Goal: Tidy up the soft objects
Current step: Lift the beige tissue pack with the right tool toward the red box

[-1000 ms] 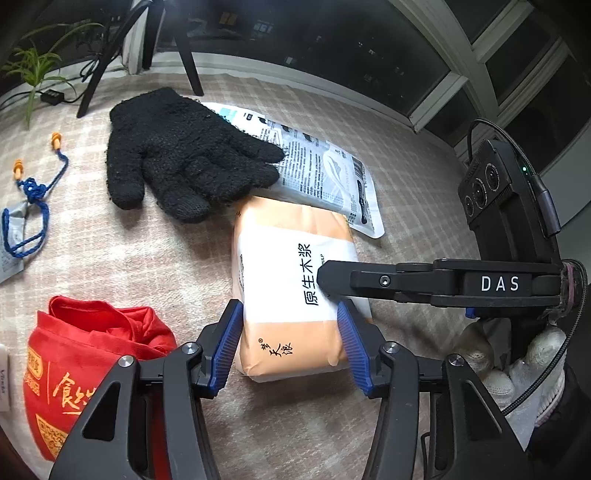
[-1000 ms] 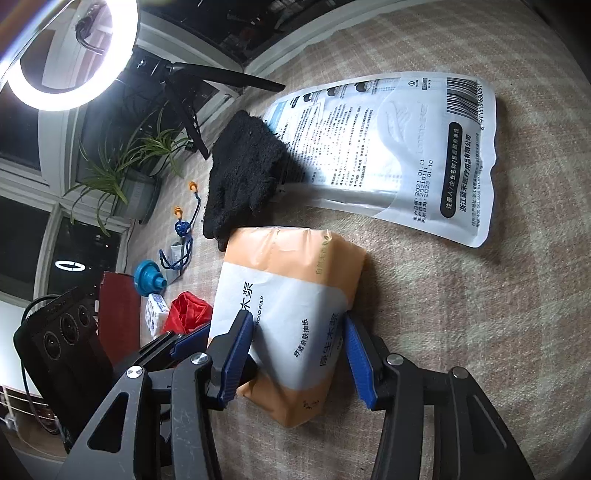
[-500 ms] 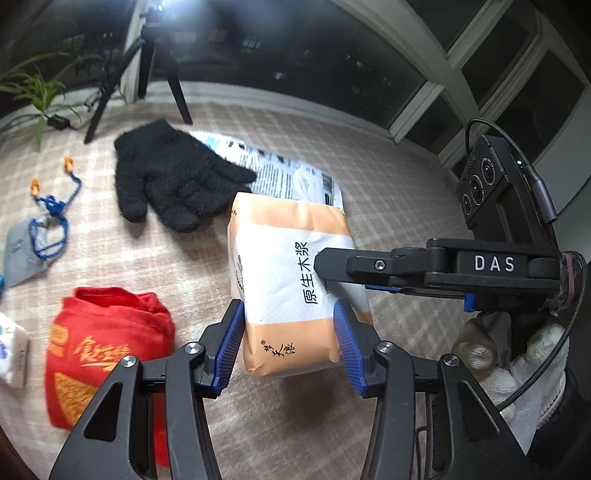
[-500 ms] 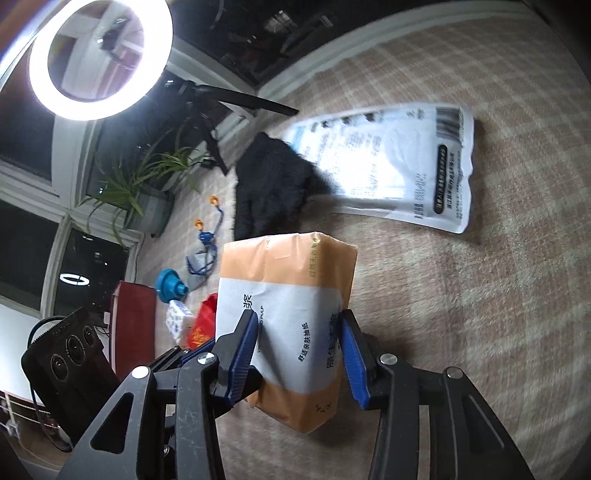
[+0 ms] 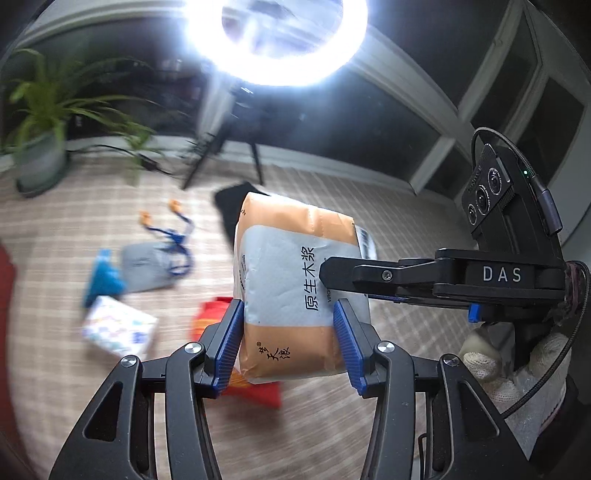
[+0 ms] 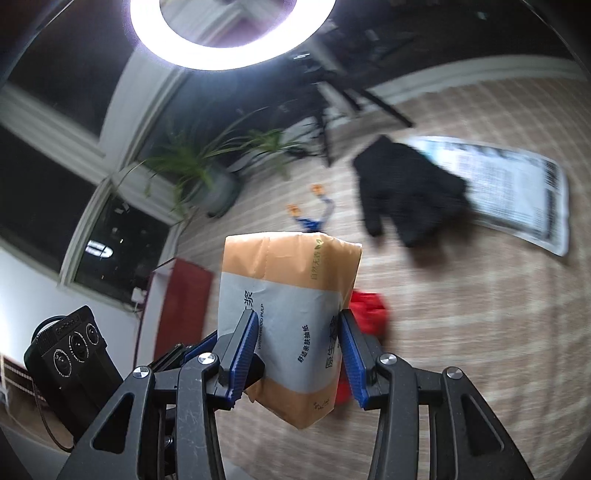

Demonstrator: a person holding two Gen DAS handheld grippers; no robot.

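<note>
Both grippers, left gripper (image 5: 288,341) and right gripper (image 6: 297,360), pinch the orange tissue pack (image 5: 295,288) from crossing sides, jaws closed to pack width, holding it clear above the plaid cloth (image 6: 480,332), likely sharing grip so the soft pack doesn't slip.

This looks like a room in a home, set up for filming. A bright ring light (image 6: 232,33) glows on a tripod (image 5: 236,147) beside dark, white-framed windows (image 5: 524,107), with night outside. A potted spider plant (image 5: 40,122) sits by the glass, and a checked beige cloth (image 6: 480,332) covers the surface where household bits lie scattered.
</note>
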